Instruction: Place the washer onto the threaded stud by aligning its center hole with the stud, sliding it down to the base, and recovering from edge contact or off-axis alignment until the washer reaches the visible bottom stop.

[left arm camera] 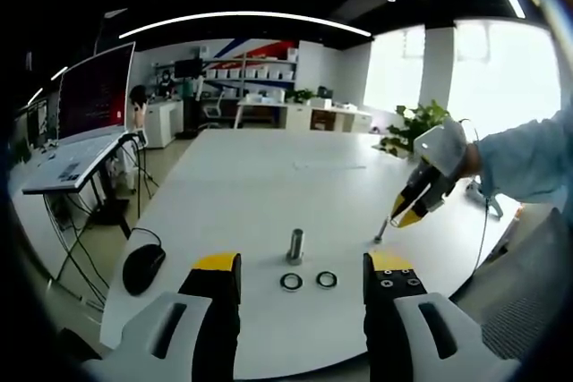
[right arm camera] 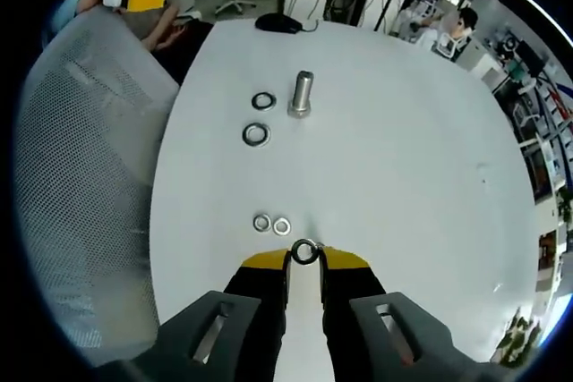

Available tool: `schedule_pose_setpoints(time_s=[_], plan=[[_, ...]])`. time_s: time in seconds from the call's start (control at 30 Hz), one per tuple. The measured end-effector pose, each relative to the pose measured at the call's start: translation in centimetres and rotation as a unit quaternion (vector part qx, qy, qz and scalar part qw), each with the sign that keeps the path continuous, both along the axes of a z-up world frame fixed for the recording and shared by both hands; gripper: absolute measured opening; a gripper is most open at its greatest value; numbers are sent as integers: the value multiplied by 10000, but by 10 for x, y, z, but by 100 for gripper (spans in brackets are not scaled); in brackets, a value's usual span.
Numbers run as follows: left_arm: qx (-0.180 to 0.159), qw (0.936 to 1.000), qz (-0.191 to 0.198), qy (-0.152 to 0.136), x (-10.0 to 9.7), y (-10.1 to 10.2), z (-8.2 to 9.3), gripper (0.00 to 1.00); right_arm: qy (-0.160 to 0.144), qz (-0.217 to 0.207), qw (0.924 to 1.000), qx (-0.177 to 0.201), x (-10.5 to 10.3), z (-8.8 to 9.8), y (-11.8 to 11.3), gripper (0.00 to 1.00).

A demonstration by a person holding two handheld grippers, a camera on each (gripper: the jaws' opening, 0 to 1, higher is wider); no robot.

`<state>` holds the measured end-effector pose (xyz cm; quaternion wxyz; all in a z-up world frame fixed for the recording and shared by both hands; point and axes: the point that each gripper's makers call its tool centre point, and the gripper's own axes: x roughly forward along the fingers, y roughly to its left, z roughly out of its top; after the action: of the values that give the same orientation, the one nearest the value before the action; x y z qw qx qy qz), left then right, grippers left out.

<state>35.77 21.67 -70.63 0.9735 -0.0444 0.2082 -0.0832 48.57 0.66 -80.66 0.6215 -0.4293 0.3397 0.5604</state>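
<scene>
Right gripper (right arm camera: 304, 255) pinched a washer (right arm camera: 305, 251) at its tips, low over the table (right arm camera: 403, 158). Stud (right arm camera: 302, 94) stood upright, well ahead, axis vertical. Left gripper (left arm camera: 303, 282) hung wide open, empty, nearer the stud.

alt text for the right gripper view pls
The right gripper pinches a washer at its tips over a white table. Two small washers lie just ahead; farther off, a threaded stud stands upright beside two larger rings.
</scene>
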Motion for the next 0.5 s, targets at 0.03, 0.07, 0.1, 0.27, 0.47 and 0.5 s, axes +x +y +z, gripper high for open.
schedule_pose_setpoints(time_s=[0.03, 0.07, 0.1, 0.27, 0.47, 0.5], plan=[[-2, 10000, 0, 2, 0, 0, 0, 53, -12, -13, 10000, -5, 1, 0, 0, 15], [-2, 10000, -1, 5, 0, 0, 0, 53, -63, -59, 10000, -17, 4, -1, -1, 15], [2, 10000, 0, 9, 0, 0, 0, 53, -111, -102, 9999, -24, 7, -1, -2, 15], [3, 10000, 12, 11, 0, 0, 0, 53, -196, -182, 9996, -82, 14, -5, -4, 15], [-5, 10000, 9, 11, 0, 0, 0, 53, -232, -231, 9994, -76, 17, -9, -3, 15], [-7, 10000, 11, 11, 0, 0, 0, 53, -233, -259, 9994, -56, 19, -10, -3, 15]])
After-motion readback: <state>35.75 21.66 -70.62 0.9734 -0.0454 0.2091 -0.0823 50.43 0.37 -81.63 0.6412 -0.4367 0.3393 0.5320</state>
